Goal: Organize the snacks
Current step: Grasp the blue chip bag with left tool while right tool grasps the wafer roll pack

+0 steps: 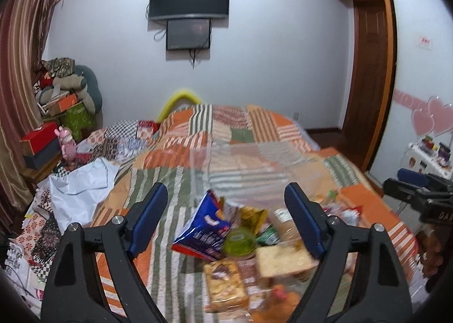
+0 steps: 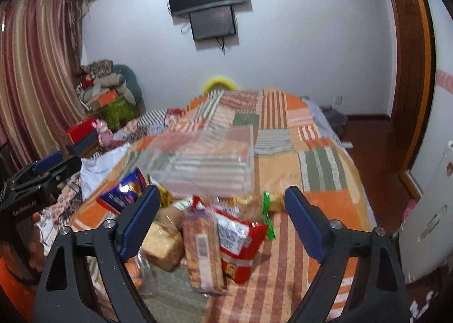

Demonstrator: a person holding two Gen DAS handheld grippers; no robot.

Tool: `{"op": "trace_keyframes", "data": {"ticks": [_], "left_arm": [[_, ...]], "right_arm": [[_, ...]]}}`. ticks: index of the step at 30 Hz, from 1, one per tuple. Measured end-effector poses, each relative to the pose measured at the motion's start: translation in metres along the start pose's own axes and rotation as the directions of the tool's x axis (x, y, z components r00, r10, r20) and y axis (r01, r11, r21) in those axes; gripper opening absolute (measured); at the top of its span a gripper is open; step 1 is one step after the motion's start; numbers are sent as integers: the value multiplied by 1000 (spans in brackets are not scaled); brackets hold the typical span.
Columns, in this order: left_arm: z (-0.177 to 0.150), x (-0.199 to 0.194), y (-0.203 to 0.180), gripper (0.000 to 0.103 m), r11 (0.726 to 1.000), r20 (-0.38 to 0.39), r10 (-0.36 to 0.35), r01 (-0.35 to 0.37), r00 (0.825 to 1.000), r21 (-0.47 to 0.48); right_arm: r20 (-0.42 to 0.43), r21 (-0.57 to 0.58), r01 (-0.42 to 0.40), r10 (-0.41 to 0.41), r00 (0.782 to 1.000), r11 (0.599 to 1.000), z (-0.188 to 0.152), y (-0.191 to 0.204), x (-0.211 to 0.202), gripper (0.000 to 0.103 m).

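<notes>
Landmark: clear plastic box (image 2: pixel 209 164) on the patchwork bed (image 2: pixel 325 164); it looks empty, though the view is blurred.
Snack pile: heaped on the bed just on the near side of the box, touching or almost touching its near wall.
Left claw (image 1: pixel 226 218): jaws wide apart, holding nothing; hovers over the left part of the pile.
Right claw (image 2: pixel 220 221): jaws wide apart, holding nothing; hovers over the right part of the pile.
Key relation: long biscuit pack (image 2: pixel 202 249) lies straight ahead between the right claw's fingers, its long axis running away from the claw toward the box. The red bag (image 2: pixel 240 238) leans against it on the side away from the left claw.
Left side: blue bag (image 1: pixel 203 229), green round pack (image 1: pixel 240 241) and pale bread slice (image 1: pixel 283 258) lie ahead of the left claw.
Nearer claw, judged: right for the biscuit pack, left for the blue bag.
Writing: snack labels too blurred to read; a barcode shows on the biscuit pack. Lettering on the left claw's body, seen from the right wrist, not reliably legible.
</notes>
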State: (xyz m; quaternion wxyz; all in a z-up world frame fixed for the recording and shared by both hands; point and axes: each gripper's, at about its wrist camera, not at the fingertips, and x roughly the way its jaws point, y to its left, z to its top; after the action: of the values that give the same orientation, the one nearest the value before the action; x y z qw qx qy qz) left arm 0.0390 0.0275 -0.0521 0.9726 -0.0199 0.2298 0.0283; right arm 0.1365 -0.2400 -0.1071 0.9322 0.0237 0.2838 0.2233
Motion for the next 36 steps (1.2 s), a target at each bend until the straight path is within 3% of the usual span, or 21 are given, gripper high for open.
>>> {"op": "trace_keyframes", "data": {"ticks": [6,15,24,30,33,35,36], "left_arm": [[-17,38,26,79,999,-111,8,-12,994,-33],[-38,85,38,79,999,-215,18,-28,976,-43],[-49,121,46,79,996,-286,-38,13,957,-89],[-51,128,37,79,997,-284,-46,27,958,-72],[-54,129,31,64,998,-290,-52,38,956,-52],[-55,125,25,62,1000,-281,-31,28,959,-15],[-55,124,24,59,1000,-280,-28,27,960,-7]], "right_arm": [[-96,33,-45,48,994,998,-12,-4,17,63],[-162,39,-123,128,978,992,-20,8,39,49],[-256,17,-146,145,956,989,-33,19,71,48],[-254,-74,-106,84,963,992,-36,32,75,48],[-272,-80,-119,93,958,990,-37,33,79,48],[-267,-90,-109,82,960,990,-37,33,79,47],[-263,-103,-97,67,962,990,-37,34,79,42]]}}
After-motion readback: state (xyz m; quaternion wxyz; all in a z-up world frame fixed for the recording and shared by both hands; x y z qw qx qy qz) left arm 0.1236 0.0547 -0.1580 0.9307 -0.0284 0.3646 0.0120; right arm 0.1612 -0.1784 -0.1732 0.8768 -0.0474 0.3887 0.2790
